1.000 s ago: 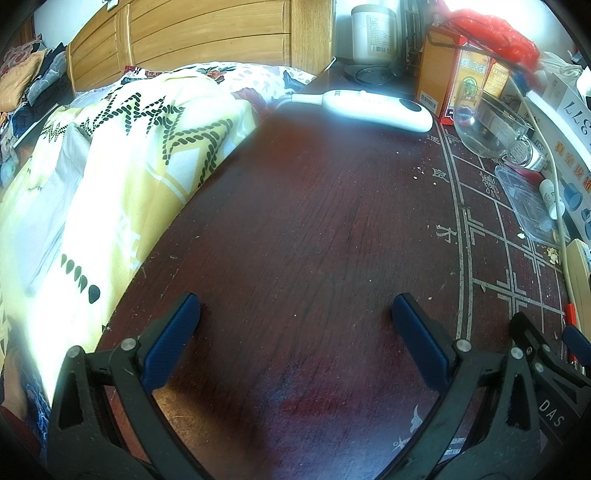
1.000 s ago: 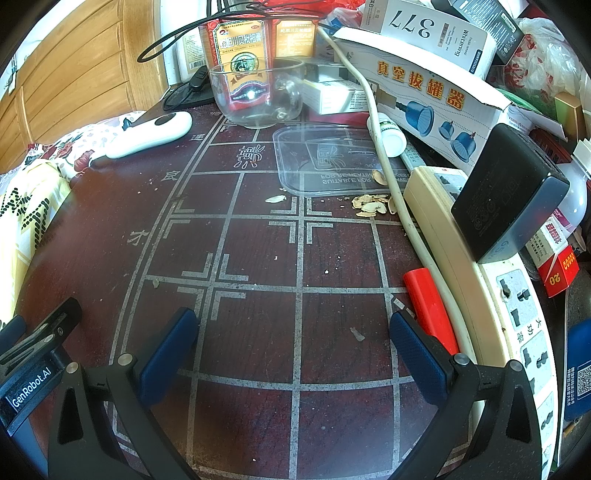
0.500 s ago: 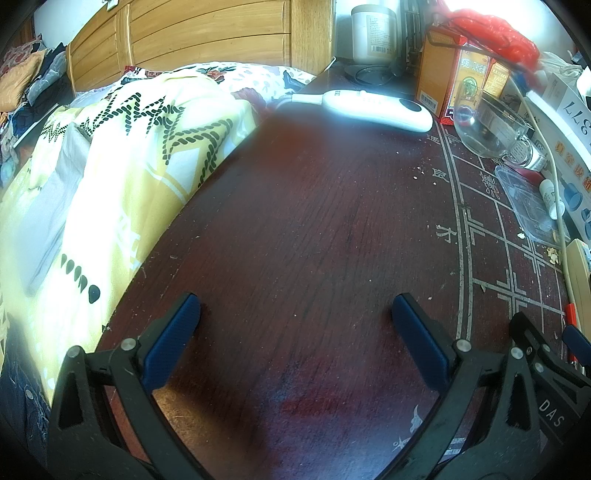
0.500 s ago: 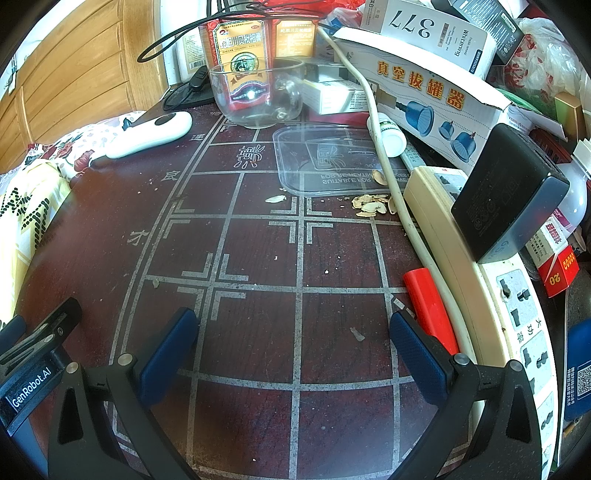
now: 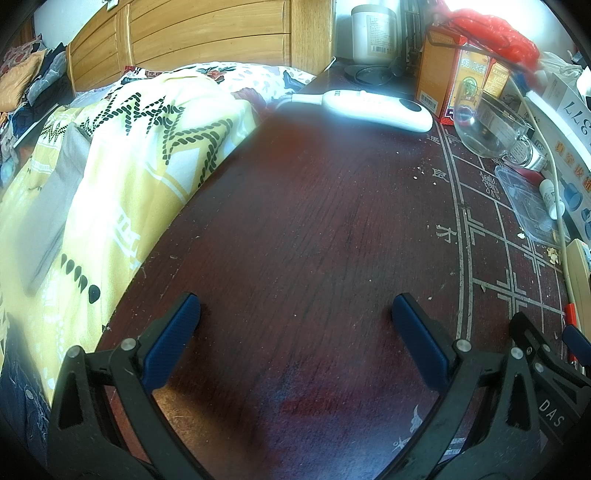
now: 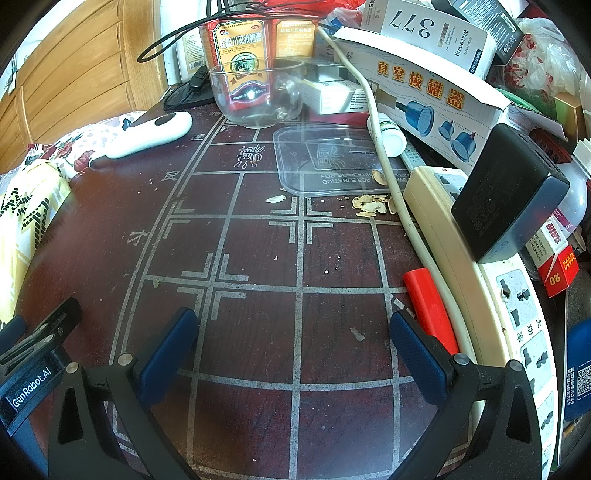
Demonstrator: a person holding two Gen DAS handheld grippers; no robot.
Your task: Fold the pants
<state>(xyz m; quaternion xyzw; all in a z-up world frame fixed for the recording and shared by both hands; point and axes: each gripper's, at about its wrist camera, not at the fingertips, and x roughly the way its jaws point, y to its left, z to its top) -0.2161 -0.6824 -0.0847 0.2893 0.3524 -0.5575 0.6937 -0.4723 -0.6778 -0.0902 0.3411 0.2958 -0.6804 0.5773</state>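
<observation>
Nothing moved since earlier frames. Left hand-held gripper (image 5: 295,317) and right hand-held gripper (image 6: 293,332), tagged "GenRobot.AI", spread wide, empty, over worktop (image 6: 258,254). Grey pants (image 5: 48,218) on bed. Box (image 6: 424,22) reads "377".

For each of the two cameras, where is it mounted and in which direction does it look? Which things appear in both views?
Left wrist: sits on the left gripper, low over the table, facing the headboard; the bed lies left; its open fingers show.
Right wrist: sits on the right gripper, over the table's grid, facing boxes and a power strip; its open fingers show.
Shared: white handset, glass bowl, each other's gripper at the edge.
</observation>
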